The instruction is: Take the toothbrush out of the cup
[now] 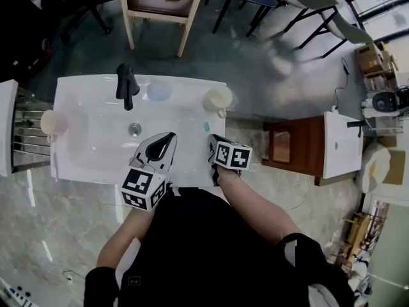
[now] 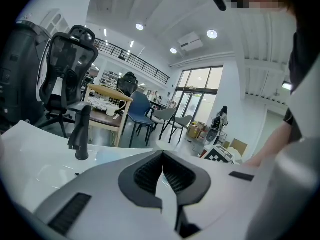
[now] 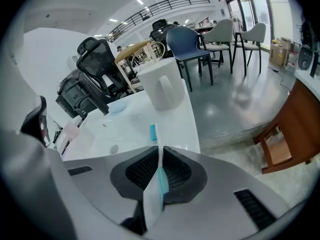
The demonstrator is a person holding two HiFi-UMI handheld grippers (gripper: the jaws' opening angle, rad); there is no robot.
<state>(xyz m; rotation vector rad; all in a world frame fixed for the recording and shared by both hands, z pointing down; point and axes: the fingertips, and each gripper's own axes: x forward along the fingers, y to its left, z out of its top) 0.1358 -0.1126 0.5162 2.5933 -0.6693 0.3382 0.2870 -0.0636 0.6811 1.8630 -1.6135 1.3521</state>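
Right gripper [image 3: 159,156] is pinching the toothbrush [image 3: 160,176] by its white-and-blue handle, jaws clamped on it, blue bristle head poking out past the tips over the white tabletop [image 1: 185,110] at lower centre of the head view. The white cup [image 1: 218,99] stands upright at the tabletop's upper-right corner, well apart from the toothbrush, so the brush is fully clear of it. Left gripper [image 2: 162,156] has its jaws pressed together with nothing between them, sitting low centre-left over the tabletop's near edge, with the black faucet [image 1: 127,85] beyond it at the far edge.
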